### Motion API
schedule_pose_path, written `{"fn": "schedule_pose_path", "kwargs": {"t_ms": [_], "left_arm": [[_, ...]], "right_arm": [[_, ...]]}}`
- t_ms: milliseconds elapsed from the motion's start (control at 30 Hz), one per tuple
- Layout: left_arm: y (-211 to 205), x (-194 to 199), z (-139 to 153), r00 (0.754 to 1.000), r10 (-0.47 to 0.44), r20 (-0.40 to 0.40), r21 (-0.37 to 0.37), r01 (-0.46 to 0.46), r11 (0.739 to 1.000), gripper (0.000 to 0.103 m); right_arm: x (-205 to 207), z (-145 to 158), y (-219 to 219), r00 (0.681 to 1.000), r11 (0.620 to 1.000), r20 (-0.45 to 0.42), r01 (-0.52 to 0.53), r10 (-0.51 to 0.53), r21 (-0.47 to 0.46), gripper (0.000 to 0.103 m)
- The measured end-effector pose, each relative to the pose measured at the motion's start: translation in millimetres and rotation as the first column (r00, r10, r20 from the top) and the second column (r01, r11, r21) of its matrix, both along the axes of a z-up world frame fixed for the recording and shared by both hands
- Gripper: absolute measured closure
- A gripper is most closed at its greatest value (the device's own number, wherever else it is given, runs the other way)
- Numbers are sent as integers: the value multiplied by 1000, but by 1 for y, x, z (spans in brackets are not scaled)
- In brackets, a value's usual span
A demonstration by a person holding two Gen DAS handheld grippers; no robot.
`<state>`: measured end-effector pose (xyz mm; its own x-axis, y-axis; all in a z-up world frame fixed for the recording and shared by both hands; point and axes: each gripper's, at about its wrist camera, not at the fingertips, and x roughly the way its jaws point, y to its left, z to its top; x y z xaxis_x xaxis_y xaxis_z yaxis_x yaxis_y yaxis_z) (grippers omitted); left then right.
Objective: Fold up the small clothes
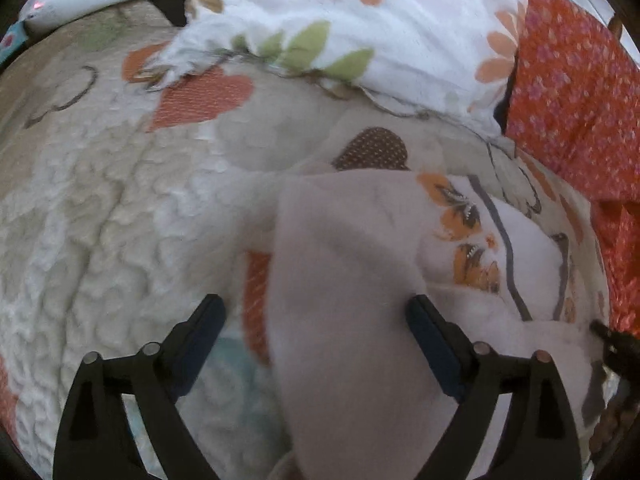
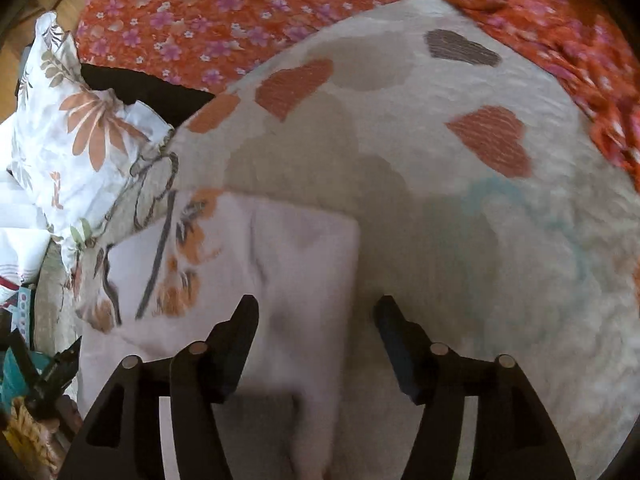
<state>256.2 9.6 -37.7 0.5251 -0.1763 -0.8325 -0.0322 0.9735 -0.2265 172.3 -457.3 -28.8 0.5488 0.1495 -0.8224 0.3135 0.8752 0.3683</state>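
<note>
A small pale pink garment (image 1: 344,280) with orange flowers and grey lines lies on the quilted bedspread (image 1: 100,220). In the left wrist view one flap lies folded over the printed part. My left gripper (image 1: 316,312) is open, its fingers on either side of that flap, just above it. In the right wrist view the garment (image 2: 280,272) lies flat at lower left. My right gripper (image 2: 316,316) is open over the garment's right edge. The tip of the other gripper shows at the far right of the left wrist view (image 1: 612,340) and at the lower left of the right wrist view (image 2: 60,364).
A white floral pillow (image 1: 360,28) lies at the head of the bed, also in the right wrist view (image 2: 80,152). An orange flowered cloth (image 1: 576,100) lies beside the quilt (image 2: 440,160), also across the top of the right wrist view (image 2: 240,12).
</note>
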Motion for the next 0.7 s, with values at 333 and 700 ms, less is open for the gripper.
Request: {"fn": "schedule_pose_path", "kwargs": {"t_ms": [333,700], "left_arm": [[-10,10,31,996,92,23,151,-94,984,53],[39,-67,25,993,114,-36,13,-113,993,29]], "right_arm": [[13,25,-1,999,996,49,25,-20,-91,92],[-36,27,-15,997,996,24,67,-68,51,47]]}}
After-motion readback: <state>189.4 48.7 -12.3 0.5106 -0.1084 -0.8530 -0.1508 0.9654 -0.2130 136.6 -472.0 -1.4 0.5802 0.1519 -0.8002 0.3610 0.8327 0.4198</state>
